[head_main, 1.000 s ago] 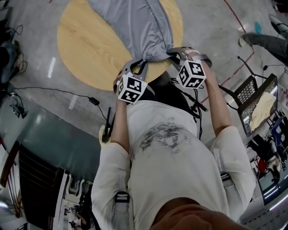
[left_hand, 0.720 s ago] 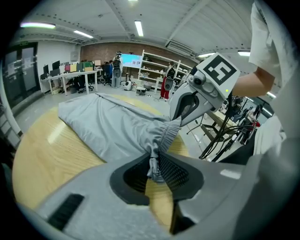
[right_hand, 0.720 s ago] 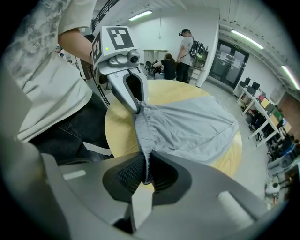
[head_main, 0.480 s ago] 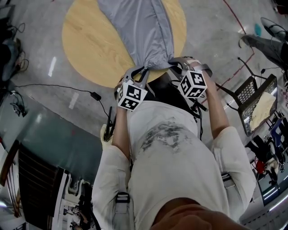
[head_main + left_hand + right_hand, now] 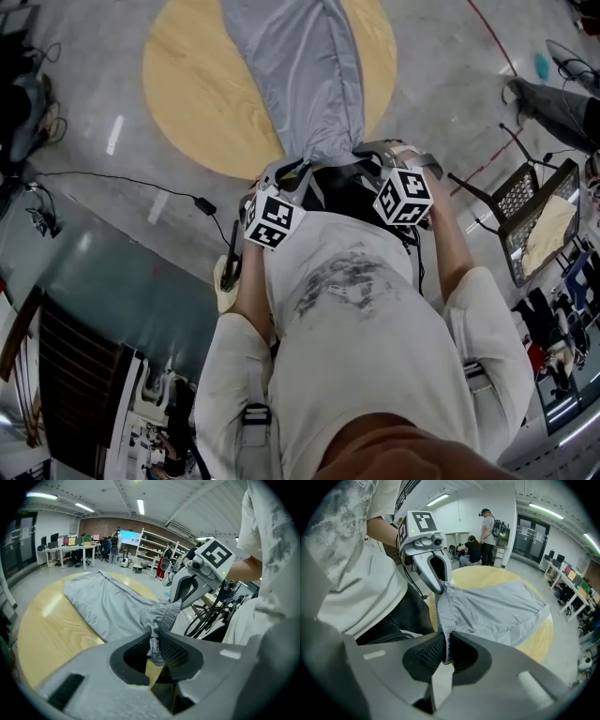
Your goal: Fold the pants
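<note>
Your left claw and right claw each pinched a waistband corner of the pants, which looked light, limp and likely slippery, so those corners were sound holds.

The left tongs and right tongs have grey shells and black ribbed pads. Their marker cubes are white with black square patterns. Ahead of the tongs, the pants are plain light grey on a pale yellow wood-grain counter. Behind the tongs, the person's shirt is white with a smudged grey print.
</note>
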`<move>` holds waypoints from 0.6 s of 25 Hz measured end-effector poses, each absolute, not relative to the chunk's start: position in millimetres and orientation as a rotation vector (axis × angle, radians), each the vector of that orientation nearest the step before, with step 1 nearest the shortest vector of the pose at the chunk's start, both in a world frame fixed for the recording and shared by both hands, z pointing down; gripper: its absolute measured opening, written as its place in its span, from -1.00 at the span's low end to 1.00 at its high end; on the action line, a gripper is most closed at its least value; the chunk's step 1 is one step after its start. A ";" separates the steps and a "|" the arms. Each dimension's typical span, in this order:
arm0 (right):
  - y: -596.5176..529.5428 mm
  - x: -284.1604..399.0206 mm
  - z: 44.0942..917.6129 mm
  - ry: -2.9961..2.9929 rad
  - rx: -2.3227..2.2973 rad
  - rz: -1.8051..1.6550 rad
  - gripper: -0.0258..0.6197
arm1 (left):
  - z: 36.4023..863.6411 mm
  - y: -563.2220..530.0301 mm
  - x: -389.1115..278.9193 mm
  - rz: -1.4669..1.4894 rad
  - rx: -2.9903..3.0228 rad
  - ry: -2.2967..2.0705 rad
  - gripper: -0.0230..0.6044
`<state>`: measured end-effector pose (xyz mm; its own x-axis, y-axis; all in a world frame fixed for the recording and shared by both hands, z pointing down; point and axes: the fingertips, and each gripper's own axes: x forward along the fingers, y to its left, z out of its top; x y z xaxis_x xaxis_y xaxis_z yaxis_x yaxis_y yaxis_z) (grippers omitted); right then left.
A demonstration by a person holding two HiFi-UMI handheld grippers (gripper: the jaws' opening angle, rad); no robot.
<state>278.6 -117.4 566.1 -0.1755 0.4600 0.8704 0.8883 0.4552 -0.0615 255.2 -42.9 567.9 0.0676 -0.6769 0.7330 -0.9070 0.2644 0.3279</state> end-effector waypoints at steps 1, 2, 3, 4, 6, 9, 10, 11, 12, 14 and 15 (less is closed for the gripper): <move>-114.4 280.8 564.5 -1.801 -1.155 -0.592 -0.82 | 565.9 -40.0 257.3 0.333 1.477 -1.667 -0.71; -111.8 282.7 562.7 -1.799 -1.161 -0.590 -0.82 | 564.1 -37.3 259.4 0.331 1.478 -1.663 -0.71; -109.9 284.0 560.9 -1.800 -1.164 -0.588 -0.82 | 562.3 -35.0 261.2 0.327 1.478 -1.659 -0.71; -108.5 284.3 558.9 -1.802 -1.165 -0.587 -0.82 | 560.5 -33.3 262.2 0.324 1.478 -1.658 -0.71; -107.3 282.4 554.5 -1.810 -1.164 -0.591 -0.82 | 556.6 -31.5 262.0 0.317 1.477 -1.661 -0.71; -108.3 276.7 549.1 -1.820 -1.160 -0.602 -0.82 | 551.4 -32.3 257.3 0.311 1.478 -1.672 -0.71; -108.9 274.5 547.8 -1.821 -1.159 -0.609 -0.82 | 549.9 -32.9 254.9 0.310 1.480 -1.676 -0.71; -109.4 271.9 546.5 -1.822 -1.157 -0.615 -0.82 | 548.6 -33.5 252.4 0.309 1.485 -1.679 -0.71; -109.8 268.9 545.3 -1.824 -1.154 -0.619 -0.82 | 547.6 -33.8 249.8 0.309 1.492 -1.680 -0.71; -109.7 261.5 542.8 -1.827 -1.143 -0.623 -0.82 | 545.6 -33.4 244.0 0.305 1.507 -1.674 -0.71; -109.6 257.7 541.7 -1.828 -1.137 -0.623 -0.82 | 544.4 -33.0 241.1 0.301 1.515 -1.671 -0.71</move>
<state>257.7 -109.6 541.7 -0.2036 0.4531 0.8679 0.8887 0.4576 -0.0304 241.1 -33.0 544.4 0.0828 -0.7049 0.7045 -0.9062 0.2409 0.3476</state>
